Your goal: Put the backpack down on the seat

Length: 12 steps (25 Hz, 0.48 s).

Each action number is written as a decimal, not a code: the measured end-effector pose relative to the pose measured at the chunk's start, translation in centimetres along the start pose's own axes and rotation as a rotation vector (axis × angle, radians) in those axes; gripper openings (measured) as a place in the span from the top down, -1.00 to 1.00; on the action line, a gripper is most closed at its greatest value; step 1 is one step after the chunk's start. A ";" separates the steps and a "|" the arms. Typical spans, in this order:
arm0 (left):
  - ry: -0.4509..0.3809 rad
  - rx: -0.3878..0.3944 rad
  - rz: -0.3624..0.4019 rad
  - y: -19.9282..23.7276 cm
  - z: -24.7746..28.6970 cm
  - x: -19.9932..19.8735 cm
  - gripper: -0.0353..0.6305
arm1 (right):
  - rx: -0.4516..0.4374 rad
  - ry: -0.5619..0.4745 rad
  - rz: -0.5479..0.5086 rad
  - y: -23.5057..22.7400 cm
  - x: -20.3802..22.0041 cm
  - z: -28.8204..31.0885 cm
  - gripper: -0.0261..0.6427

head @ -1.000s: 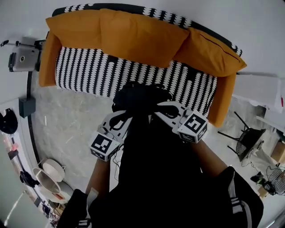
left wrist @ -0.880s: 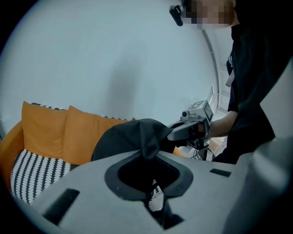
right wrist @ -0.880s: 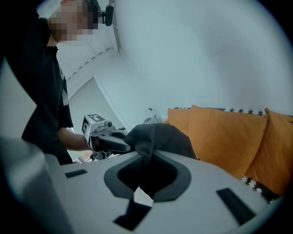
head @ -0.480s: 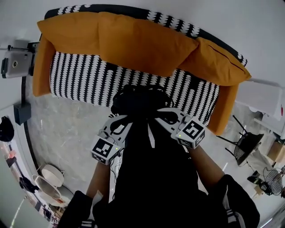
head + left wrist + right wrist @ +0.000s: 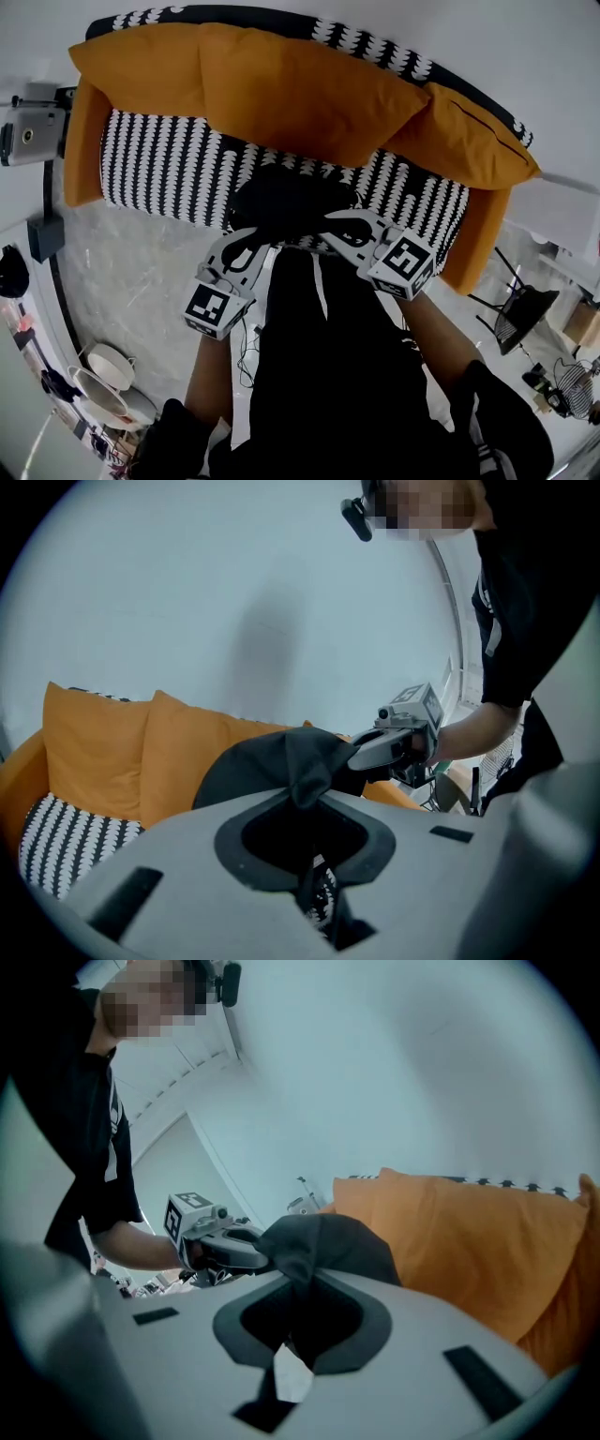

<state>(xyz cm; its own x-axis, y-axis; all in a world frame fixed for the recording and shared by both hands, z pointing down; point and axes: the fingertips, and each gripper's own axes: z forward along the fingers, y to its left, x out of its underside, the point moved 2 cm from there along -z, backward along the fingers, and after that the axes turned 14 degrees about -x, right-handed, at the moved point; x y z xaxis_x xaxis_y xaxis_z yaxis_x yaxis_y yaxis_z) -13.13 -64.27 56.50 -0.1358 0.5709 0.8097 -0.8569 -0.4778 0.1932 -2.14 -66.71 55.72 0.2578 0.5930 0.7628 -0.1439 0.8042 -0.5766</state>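
The black backpack (image 5: 286, 202) hangs between my two grippers, over the front of the black-and-white patterned sofa seat (image 5: 159, 164). My left gripper (image 5: 255, 239) is shut on a fold of the backpack's fabric on its left side. My right gripper (image 5: 335, 225) is shut on the fabric on its right side. In the left gripper view the dark cloth (image 5: 272, 761) bunches up out of the left gripper (image 5: 305, 803), with the right gripper (image 5: 398, 738) across from it. In the right gripper view the backpack (image 5: 328, 1241) rises from the right gripper (image 5: 300, 1288). Whether its bottom touches the seat is hidden.
Orange back cushions (image 5: 300, 89) line the sofa, with orange armrests (image 5: 80, 141) at both ends. A camera on a stand (image 5: 33, 136) is at the left wall. Bowls (image 5: 103, 370) and a cable lie on the marble floor at lower left. A fan and black stand (image 5: 516, 314) are at right.
Both grippers have carried the backpack forward toward the sofa and lower, so it now sits further over the seat. The grips have not changed.
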 end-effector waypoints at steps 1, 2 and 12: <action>-0.010 -0.013 0.002 0.4 0.3 -0.2 0.79 | -0.005 0.001 -0.018 -0.4 -0.4 0.2 0.80; -0.019 -0.023 0.005 0.8 0.6 -0.4 0.79 | -0.008 0.005 -0.035 -0.8 -0.7 0.4 0.80; -0.069 -0.068 0.007 3.1 3.0 -2.5 0.79 | 0.016 -0.030 -0.104 -4.3 -2.6 1.1 0.80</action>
<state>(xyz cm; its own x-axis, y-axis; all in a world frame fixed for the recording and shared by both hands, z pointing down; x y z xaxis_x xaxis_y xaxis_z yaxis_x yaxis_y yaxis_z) -13.92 -69.20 56.73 -0.1096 0.5188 0.8478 -0.8882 -0.4340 0.1507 -3.20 -71.64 56.53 0.2431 0.5068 0.8271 -0.1335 0.8620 -0.4890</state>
